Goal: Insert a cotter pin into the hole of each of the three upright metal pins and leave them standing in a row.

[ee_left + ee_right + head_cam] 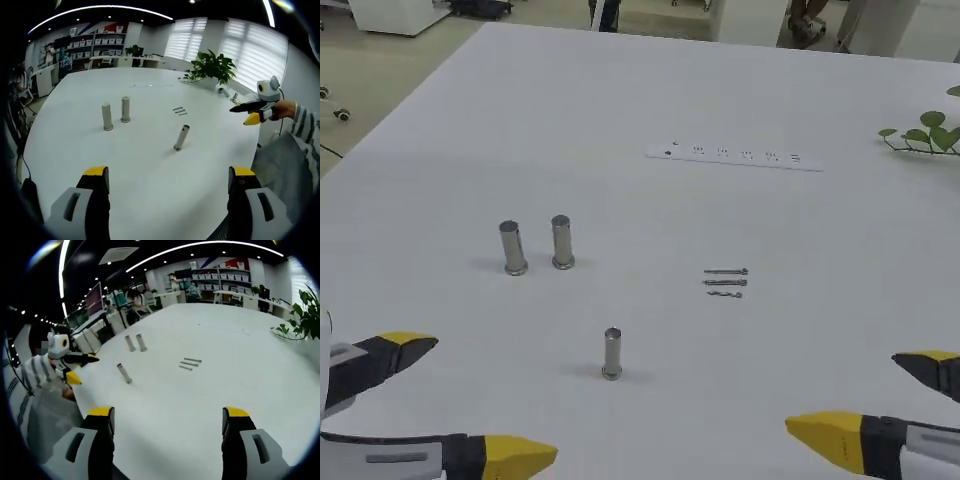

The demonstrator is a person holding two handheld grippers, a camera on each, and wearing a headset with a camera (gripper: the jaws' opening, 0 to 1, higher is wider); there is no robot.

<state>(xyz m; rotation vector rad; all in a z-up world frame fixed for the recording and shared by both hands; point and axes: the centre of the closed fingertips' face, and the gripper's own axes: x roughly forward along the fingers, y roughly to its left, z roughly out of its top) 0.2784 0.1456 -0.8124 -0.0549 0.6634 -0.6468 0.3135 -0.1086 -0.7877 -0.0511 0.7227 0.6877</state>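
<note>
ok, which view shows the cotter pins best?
Head view: the three cotter pins lie side by side on the white table, each one distinct. Both gripper views show them farther off, as small thin slivers with no detail.

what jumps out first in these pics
Two upright metal pins stand side by side left of centre, a third pin alone in front. Three cotter pins lie close together to the right; the yellow-tipped left gripper and right gripper hang open at the head view's bottom corners.
</note>
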